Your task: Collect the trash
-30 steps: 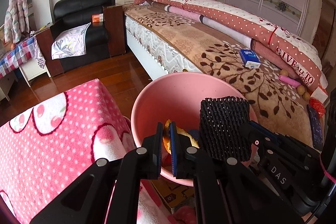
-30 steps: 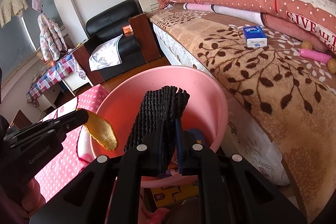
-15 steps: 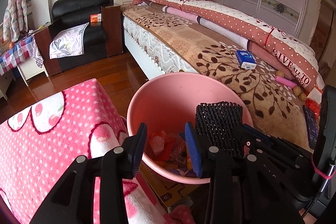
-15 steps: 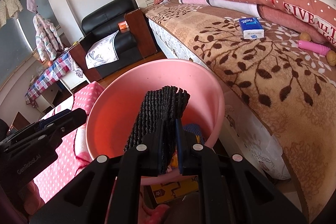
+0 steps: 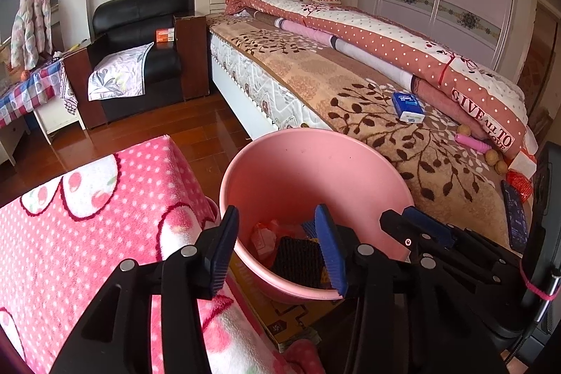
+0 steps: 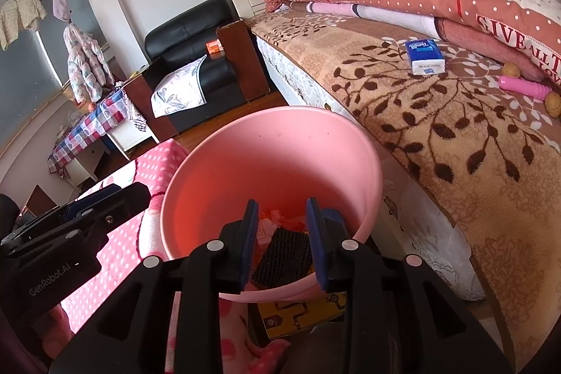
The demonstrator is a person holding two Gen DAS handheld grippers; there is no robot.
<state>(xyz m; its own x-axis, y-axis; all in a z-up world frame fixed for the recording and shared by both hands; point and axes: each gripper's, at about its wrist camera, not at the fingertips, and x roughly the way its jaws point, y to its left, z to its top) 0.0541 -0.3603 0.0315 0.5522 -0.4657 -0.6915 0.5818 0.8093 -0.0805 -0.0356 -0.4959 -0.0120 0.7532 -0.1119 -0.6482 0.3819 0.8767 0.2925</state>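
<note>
Mesh (image 6: pixel 284 256) lies inside the bin (image 6: pixel 364 160), below the right gripper (image 6: pixel 284 246), free of its parted, just-opened jaws. Left gripper (image 5: pixel 277 247), jaws also just opened, hangs empty over the near rim.

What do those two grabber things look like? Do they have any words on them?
Both are black plastic. The left gripper and right gripper have long flat fingers lined with blue pads and dotted with round silver bolts. The left one's side reads "GenRobot.AI" in white. A pink band wraps a cable by the right one.
</note>
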